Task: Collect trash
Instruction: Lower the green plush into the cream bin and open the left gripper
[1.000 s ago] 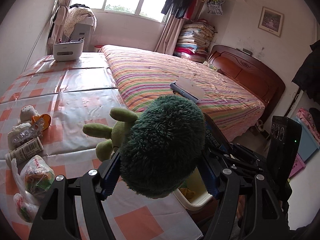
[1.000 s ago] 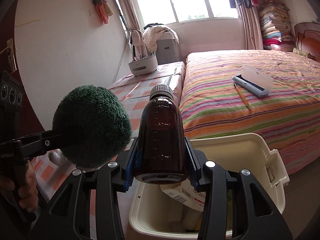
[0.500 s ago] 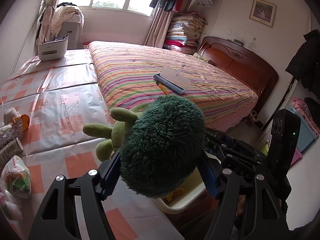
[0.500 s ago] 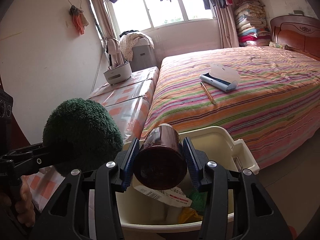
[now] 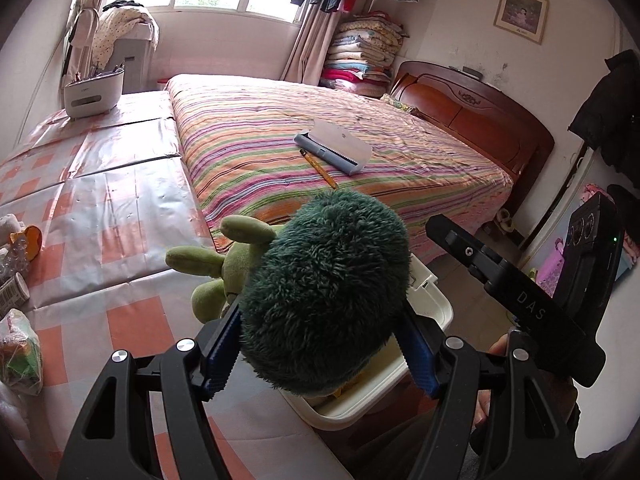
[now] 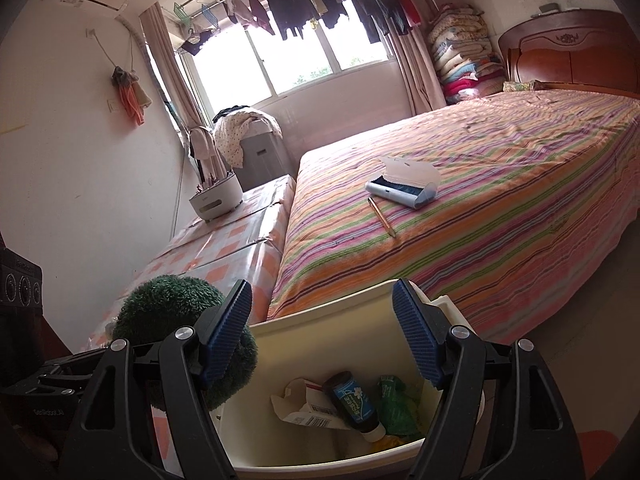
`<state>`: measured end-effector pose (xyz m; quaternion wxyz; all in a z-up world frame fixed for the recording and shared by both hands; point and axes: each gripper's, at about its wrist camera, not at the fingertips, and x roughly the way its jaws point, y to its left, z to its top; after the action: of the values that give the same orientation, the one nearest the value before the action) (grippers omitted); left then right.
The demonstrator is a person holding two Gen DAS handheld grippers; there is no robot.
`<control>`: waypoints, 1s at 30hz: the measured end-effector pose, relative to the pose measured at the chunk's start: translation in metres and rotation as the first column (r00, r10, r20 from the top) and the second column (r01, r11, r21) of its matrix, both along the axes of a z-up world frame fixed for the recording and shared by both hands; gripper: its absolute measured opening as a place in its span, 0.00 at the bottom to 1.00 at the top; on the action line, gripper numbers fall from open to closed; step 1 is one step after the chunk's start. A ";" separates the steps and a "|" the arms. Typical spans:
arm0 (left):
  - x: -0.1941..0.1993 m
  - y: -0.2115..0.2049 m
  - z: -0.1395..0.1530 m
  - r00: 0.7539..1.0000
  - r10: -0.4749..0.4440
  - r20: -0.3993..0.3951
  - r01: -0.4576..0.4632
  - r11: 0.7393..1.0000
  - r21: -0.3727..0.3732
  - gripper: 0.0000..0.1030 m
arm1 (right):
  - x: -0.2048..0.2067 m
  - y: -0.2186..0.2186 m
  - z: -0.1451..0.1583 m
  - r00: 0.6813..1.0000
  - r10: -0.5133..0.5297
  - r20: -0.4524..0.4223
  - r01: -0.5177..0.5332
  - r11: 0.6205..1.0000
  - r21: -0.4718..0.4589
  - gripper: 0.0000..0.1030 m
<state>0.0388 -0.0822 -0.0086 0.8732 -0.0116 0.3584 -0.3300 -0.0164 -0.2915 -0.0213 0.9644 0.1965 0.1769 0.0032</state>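
My left gripper (image 5: 320,344) is shut on a green plush toy (image 5: 324,300) with a fuzzy dark-green head, held above the edge of the cream trash bin (image 5: 436,304). My right gripper (image 6: 322,336) is open and empty above the same bin (image 6: 320,320). The brown bottle (image 6: 354,404) lies inside the bin on a torn paper box (image 6: 304,412), beside green wrappers (image 6: 396,404). The plush toy also shows at the left of the right wrist view (image 6: 172,300).
A checked plastic-covered table (image 5: 100,208) holds bagged trash (image 5: 18,352), a small can (image 5: 12,292) and a toy at its left edge. A striped bed (image 5: 320,152) carries a lint roller (image 5: 332,148) and a pencil. A white caddy (image 5: 94,90) stands at the table's far end.
My right gripper tipped the brown bottle down over the bin, then opened; the bottle now lies in the bin. My left gripper shifted right with the plush toy, closer to the bin.
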 end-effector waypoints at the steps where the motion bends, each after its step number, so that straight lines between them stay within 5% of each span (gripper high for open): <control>1: 0.000 -0.002 -0.001 1.000 -0.003 -0.001 0.003 1.000 0.003 0.66 | -0.001 -0.001 0.000 1.000 -0.007 0.005 0.007 1.000 0.004 0.70; 17: 0.003 -0.030 -0.014 0.998 -0.050 -0.025 0.051 0.997 0.056 0.67 | -0.011 -0.016 0.001 0.996 -0.078 0.050 0.074 0.995 0.064 0.70; 30: 0.000 -0.032 -0.016 1.000 -0.016 -0.008 0.017 0.997 0.080 0.80 | -0.012 -0.017 0.000 0.995 -0.082 0.052 0.078 0.994 0.071 0.71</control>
<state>0.0393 -0.1138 -0.0246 0.8689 0.0251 0.3745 -0.3226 -0.0286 -0.3090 -0.0218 0.9609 0.2366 0.1420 -0.0239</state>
